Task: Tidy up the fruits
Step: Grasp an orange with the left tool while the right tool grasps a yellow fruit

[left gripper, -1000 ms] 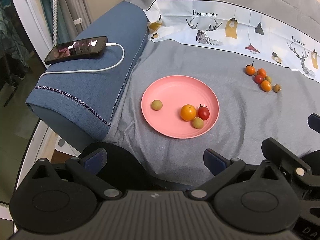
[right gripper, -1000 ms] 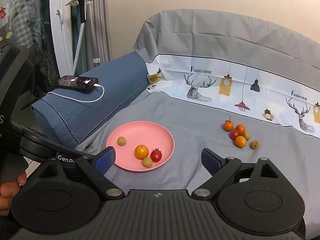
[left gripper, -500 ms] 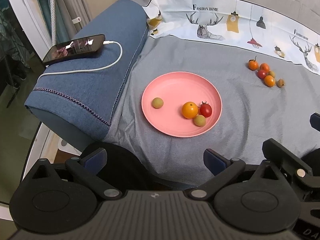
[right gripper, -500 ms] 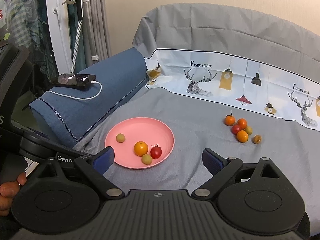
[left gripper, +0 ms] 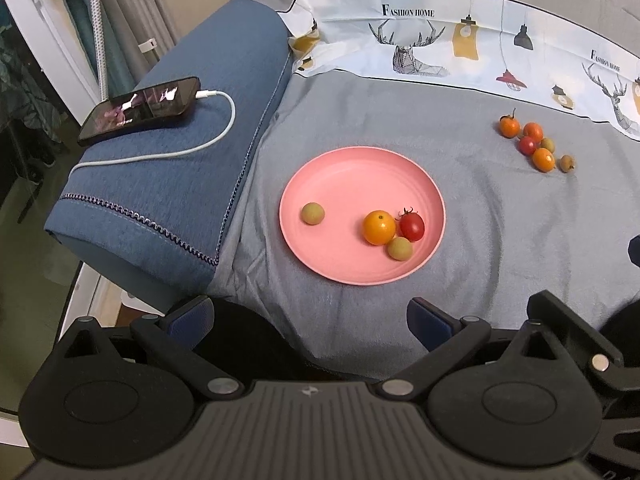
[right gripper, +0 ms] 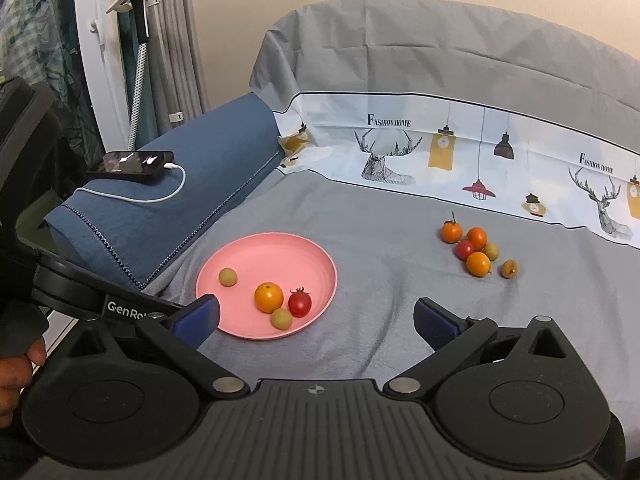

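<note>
A pink plate [left gripper: 348,176] [right gripper: 276,250] lies on the grey sheet. In it are an orange fruit [left gripper: 378,227] [right gripper: 269,297], a red tomato [left gripper: 412,226] [right gripper: 299,303] and two small green fruits [left gripper: 312,213] [right gripper: 281,318]. Several more small fruits [left gripper: 532,144] [right gripper: 476,250] lie in a cluster on the sheet to the right. My left gripper [left gripper: 308,316] is open and holds nothing, near the sheet's front edge. The jaws of my right gripper [right gripper: 316,318] are opening, with nothing between them, in front of the plate.
A blue bolster [left gripper: 172,184] [right gripper: 180,200] lies left of the plate, with a phone [left gripper: 140,110] [right gripper: 132,163] and its white cable [left gripper: 192,148] on top. A printed cloth band [left gripper: 460,48] runs along the back. A hand [right gripper: 16,376] holds the left gripper's body.
Both views have shifted only slightly. The right gripper's fingers have spread a little wider. The fruits and plate lie as before.
</note>
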{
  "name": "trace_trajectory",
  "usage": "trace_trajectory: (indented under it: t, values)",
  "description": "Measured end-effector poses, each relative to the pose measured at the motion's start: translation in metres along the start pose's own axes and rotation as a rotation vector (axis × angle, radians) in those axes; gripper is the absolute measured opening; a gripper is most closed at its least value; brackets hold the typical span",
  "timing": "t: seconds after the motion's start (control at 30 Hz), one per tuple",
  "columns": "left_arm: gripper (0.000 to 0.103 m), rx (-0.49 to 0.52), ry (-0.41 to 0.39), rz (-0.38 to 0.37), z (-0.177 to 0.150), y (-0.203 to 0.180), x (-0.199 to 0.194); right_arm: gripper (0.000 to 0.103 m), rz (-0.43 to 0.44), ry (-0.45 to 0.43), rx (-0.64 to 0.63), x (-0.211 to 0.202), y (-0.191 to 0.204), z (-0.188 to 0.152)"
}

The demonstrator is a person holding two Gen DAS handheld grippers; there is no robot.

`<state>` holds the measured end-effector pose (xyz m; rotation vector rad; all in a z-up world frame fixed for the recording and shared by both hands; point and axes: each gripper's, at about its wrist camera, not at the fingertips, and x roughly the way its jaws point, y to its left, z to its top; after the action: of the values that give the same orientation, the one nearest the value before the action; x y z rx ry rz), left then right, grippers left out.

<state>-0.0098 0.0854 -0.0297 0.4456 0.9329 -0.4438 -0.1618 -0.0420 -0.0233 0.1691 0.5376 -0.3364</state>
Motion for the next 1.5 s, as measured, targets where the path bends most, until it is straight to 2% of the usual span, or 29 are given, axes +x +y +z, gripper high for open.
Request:
trace_trajectory:
  t: [0.27,0.5,0.63,0.73,0.97,1.17,1.33,1.5]
  values:
    - [0.103,0.025,0.01,0.011,0.016,-0.01,0.006,0.102,-0.012,0.011,0.055,0.011,-0.017,-0.002]
    - [0.103,0.038,0.023,0.012,0.032,-0.031,0.02,0.102,-0.056,0.03,0.128,0.028,-0.049,-0.009]
    - [0.103,0.042,0.058,-0.007,0.045,-0.045,0.036,0.102,-0.14,0.025,0.16,0.044,-0.077,-0.014]
    - [0.103,0.072,0.055,0.018,0.056,-0.06,0.049,0.102,-0.227,0.023,0.195,0.059,-0.106,-0.019]
    - [0.103,0.108,0.08,0.003,0.09,-0.091,0.085,0.102,-0.406,0.016,0.29,0.112,-0.185,-0.024]
    - [0.103,0.068,0.115,-0.118,0.131,-0.126,0.128,0.102,-0.52,0.011,0.261,0.184,-0.235,-0.021]
    - [0.103,0.055,0.145,-0.231,0.173,-0.177,0.167,0.102,-0.496,0.025,0.233,0.235,-0.256,-0.02]
    - [0.103,0.087,0.178,-0.293,0.196,-0.23,0.194,0.101,-0.468,0.03,0.149,0.26,-0.262,-0.019]
